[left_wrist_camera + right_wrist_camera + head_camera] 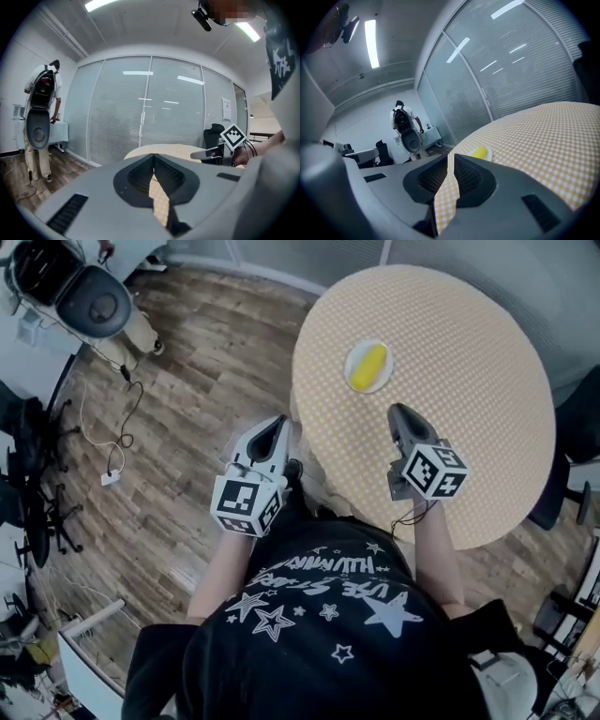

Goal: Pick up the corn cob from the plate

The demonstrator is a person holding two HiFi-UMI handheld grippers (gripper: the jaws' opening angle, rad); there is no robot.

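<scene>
The right tool hangs over the near part of the round, yellow-checked tabletop with its jaws pressed together at the tips and nothing pinched between them. It points toward the far side. The corn cob lies beyond its tip and a little to the left, clearly apart from it. The cob is yellow and rests on a small white plate, which sits on the left half of the tabletop, not far from its left edge. In the right gripper view the cob shows just above and to the right of the closed jaw tips, with bare checked cloth between. The left tool is held off the near-left edge of the tabletop, over the wooden floor, its jaws also closed tip to tip on nothing. The cob lies farther off and to the right of it. Another person stands far back in the room by the glass wall.
</scene>
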